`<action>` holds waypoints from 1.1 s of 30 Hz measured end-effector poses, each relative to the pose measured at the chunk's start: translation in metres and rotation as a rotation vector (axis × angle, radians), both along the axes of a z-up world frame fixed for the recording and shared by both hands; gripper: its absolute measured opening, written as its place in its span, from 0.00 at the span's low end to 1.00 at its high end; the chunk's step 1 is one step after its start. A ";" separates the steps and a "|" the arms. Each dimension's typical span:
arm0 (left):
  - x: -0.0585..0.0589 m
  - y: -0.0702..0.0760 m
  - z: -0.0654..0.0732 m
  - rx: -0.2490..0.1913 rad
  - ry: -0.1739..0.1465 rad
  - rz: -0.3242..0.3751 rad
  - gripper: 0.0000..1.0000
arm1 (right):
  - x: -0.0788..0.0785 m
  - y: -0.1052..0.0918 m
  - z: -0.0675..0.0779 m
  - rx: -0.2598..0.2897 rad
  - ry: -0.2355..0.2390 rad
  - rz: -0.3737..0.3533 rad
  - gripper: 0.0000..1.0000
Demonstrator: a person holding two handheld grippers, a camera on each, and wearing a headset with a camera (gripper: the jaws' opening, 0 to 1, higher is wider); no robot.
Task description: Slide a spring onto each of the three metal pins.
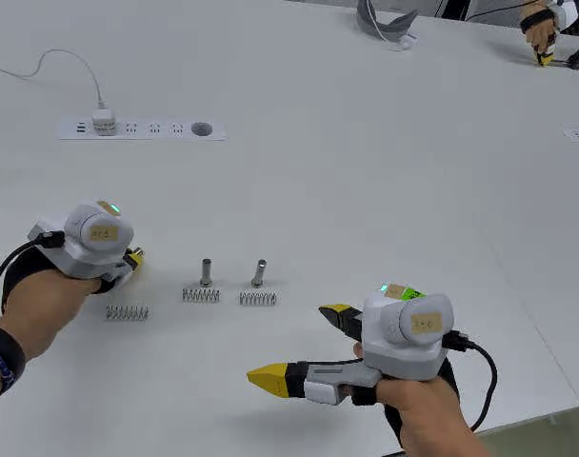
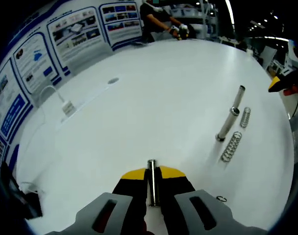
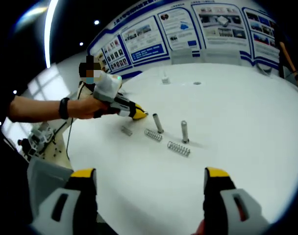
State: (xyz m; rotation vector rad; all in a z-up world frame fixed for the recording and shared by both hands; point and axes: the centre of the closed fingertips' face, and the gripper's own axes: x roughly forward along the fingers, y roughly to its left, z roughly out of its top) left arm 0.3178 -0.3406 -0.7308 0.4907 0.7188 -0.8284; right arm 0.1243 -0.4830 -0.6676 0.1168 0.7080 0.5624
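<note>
Left claw [image 2: 150,171] clamps a pin [image 2: 151,183], right claw [image 1: 299,345] gapes wide near the table edge [image 1: 542,416].

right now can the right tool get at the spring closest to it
Probably yes: the right tool is open, and only bare table lies between it and that spring.

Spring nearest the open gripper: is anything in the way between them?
No, nothing visible is in the way. In the right gripper view, bare white table runs from the open right gripper straight to the nearest spring, which lies flat on the near side of a standing pin.
</note>
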 end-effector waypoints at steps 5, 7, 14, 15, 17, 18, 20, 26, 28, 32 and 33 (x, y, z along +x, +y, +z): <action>0.000 0.000 0.000 -0.011 0.027 0.006 0.08 | 0.000 0.000 -0.002 -0.002 0.004 -0.004 0.92; -0.001 0.001 0.003 -0.033 0.034 0.017 0.08 | -0.001 0.000 -0.002 -0.002 0.006 -0.008 0.92; -0.007 0.007 0.023 -0.109 0.026 0.059 0.08 | -0.002 -0.001 0.001 0.006 -0.003 -0.026 0.91; -0.008 0.008 0.024 -0.114 0.025 0.061 0.08 | -0.002 -0.001 0.001 0.008 -0.004 -0.029 0.91; -0.010 0.010 0.026 -0.122 0.025 0.066 0.08 | -0.002 -0.001 0.000 0.008 -0.002 -0.029 0.91; -0.010 0.011 0.026 -0.124 0.025 0.068 0.08 | -0.002 0.000 -0.001 0.007 0.000 -0.028 0.91; -0.012 0.014 0.026 -0.125 0.029 0.072 0.08 | -0.002 0.000 -0.001 0.002 0.000 -0.027 0.91; -0.015 0.020 0.030 -0.141 0.027 0.091 0.08 | 0.001 -0.001 0.005 0.009 -0.015 -0.035 0.91; -0.016 0.021 0.031 -0.145 0.025 0.095 0.08 | 0.001 -0.002 0.004 0.005 -0.014 -0.034 0.91; -0.020 0.025 0.035 -0.152 0.017 0.104 0.08 | 0.002 -0.003 0.005 0.002 -0.018 -0.037 0.91; -0.022 0.026 0.036 -0.153 0.016 0.107 0.08 | 0.002 -0.003 0.006 0.003 -0.020 -0.039 0.91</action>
